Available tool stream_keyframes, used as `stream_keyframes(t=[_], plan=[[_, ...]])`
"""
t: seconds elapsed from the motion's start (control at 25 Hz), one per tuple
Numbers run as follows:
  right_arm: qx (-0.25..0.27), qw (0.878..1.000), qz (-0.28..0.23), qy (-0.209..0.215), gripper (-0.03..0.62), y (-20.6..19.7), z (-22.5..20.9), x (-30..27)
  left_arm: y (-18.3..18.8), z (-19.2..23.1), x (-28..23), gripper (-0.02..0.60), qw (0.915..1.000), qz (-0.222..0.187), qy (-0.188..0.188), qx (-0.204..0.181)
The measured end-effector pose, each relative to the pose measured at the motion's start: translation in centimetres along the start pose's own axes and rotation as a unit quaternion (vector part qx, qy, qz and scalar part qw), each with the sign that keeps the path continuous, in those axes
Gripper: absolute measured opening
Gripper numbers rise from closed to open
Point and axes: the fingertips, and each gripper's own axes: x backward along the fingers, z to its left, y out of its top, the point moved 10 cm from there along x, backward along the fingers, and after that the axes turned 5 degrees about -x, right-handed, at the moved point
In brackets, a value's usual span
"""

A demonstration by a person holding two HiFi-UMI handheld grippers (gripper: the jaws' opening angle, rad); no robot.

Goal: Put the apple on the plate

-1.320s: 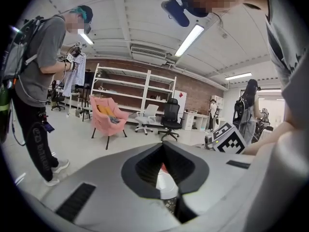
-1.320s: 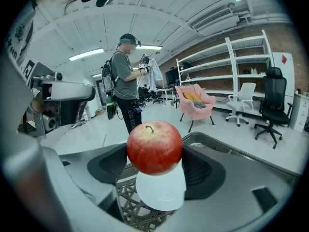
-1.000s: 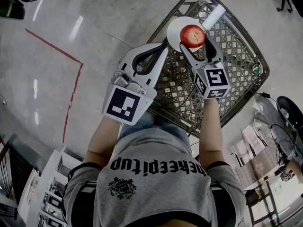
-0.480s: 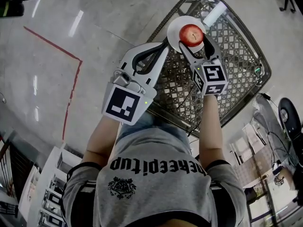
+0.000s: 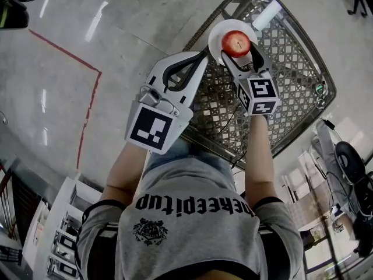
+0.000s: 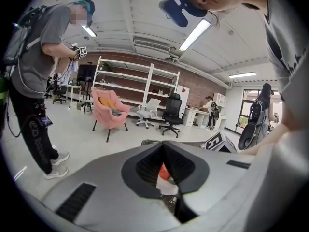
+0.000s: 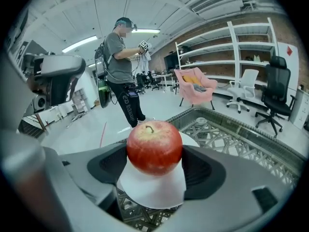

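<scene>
A red apple [image 5: 237,41] is held over a white plate [image 5: 218,34] that lies on the near-left end of a wicker table. My right gripper [image 5: 237,44] is shut on the apple, one pad against each side. In the right gripper view the apple [image 7: 154,146] fills the gap between the jaws of my right gripper [image 7: 154,154], with the plate [image 7: 152,190] just beneath it; I cannot tell whether they touch. My left gripper [image 5: 205,52] is shut on nothing, its tips beside the plate's left rim. Through its finger loop, the left gripper view shows the apple [image 6: 164,172] and the plate [image 6: 169,186].
The glass-topped wicker table [image 5: 291,69] has a raised rim, and a white cylinder [image 5: 263,16] lies beyond the plate. A red tape line [image 5: 87,80] marks the floor on the left. A standing person [image 7: 120,66], a pink chair [image 7: 198,83] and shelves are farther off.
Almost nothing differs. My right gripper with the apple has edged slightly farther over the plate. The left gripper has stayed where it was.
</scene>
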Motion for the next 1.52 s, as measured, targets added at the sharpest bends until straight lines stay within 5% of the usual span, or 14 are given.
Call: stream_keyframes(t=[1.24, 1.52], plan=[[-0.017, 1.000, -0.010, -0.016, 0.387, 0.5, 0.6, 1.3, 0.2, -0.6, 0.8, 0.029, 0.9999, -0.010, -0.007, -0.005], [-0.002, 1.000, -0.029, -0.003, 0.324, 1.4, 1.8, 3.9, 1.2, -2.2, 1.7, 0.029, 0.9994, -0.023, -0.016, -0.017]])
